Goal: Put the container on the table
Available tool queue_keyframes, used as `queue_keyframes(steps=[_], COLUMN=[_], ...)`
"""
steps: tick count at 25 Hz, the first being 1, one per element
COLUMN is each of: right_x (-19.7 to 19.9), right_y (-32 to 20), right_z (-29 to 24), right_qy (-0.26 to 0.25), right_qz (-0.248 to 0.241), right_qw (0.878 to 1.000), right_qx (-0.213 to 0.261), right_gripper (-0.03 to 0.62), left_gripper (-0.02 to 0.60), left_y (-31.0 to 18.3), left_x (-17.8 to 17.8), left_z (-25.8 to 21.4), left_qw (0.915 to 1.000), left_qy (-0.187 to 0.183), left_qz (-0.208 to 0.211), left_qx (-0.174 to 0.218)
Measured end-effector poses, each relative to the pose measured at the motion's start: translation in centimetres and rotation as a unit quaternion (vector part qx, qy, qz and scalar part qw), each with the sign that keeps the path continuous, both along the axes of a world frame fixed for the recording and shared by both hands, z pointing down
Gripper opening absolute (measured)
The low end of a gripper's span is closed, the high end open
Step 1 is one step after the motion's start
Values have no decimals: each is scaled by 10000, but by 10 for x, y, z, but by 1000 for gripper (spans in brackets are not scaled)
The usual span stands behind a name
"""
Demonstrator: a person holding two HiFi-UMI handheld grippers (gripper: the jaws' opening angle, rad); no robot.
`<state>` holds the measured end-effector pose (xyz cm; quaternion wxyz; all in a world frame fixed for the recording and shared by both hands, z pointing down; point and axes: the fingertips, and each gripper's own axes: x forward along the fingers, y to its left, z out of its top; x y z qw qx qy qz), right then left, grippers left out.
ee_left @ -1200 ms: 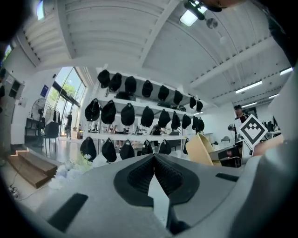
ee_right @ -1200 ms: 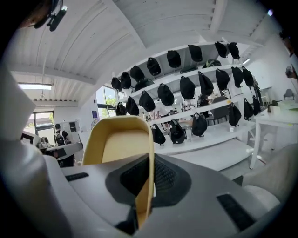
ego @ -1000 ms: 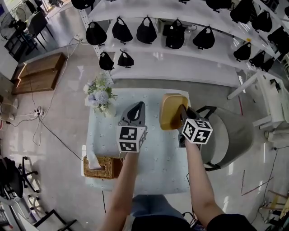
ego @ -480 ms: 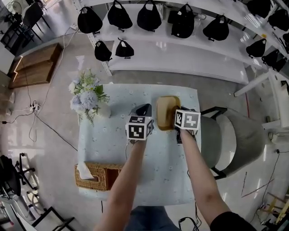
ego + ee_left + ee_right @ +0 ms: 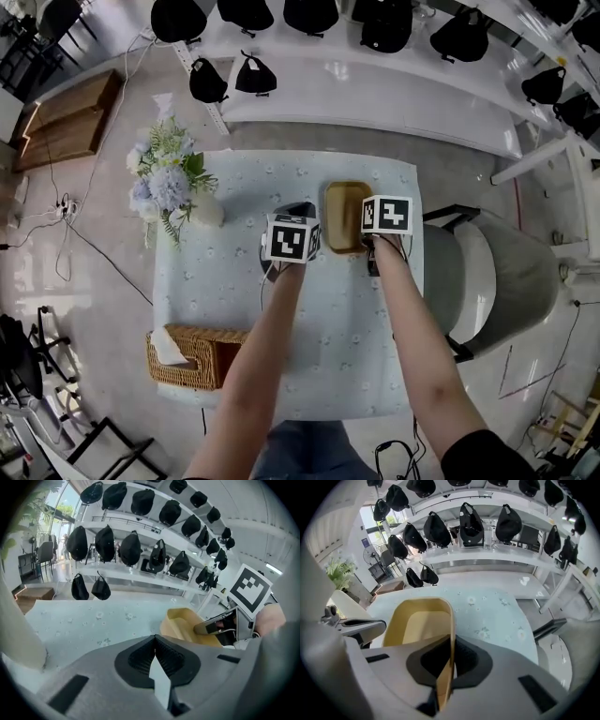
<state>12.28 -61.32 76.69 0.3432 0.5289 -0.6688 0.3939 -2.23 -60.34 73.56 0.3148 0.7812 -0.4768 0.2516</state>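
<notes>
A tan, tub-shaped container is low over the right half of the pale blue flowered table; whether its base touches the cloth I cannot tell. My right gripper is shut on the container's right wall, and the thin rim runs between the pads. In the right gripper view its hollow faces up and holds nothing. My left gripper is just left of the container, apart from it, shut with nothing in it. The left gripper view shows the container and the right gripper's finger on it.
A white vase of flowers stands at the table's far left corner. A wicker tissue basket sits at the near left edge. A grey chair is tight against the right side. White shelves with black caps run behind.
The container has come down from a raised height to the tabletop level, still in my right gripper. Both grippers moved forward and lower; the left stayed shut beside it.
</notes>
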Motion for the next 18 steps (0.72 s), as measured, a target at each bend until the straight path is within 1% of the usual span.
queue_keyframes(steps=[6, 9, 10, 18], right_x=[0, -1, 0, 3], right_y=[3, 2, 2, 5], right_z=[4, 3, 2, -8], right_qy=[37, 1, -6, 3], right_qz=[-117, -110, -103, -122], right_qw=[9999, 9999, 9998, 9995], right_qx=[7, 107, 140, 281], right_gripper=[9, 24, 44, 60], left_gripper=[8, 8, 8, 8], left_y=[3, 4, 4, 8], left_x=[2, 0, -1, -3], left_z=[3, 1, 1, -6], left_qw=[10000, 10000, 10000, 10000], left_qy=[57, 76, 78, 85], left_qz=[1, 4, -3, 5], left_qx=[-64, -27, -12, 48])
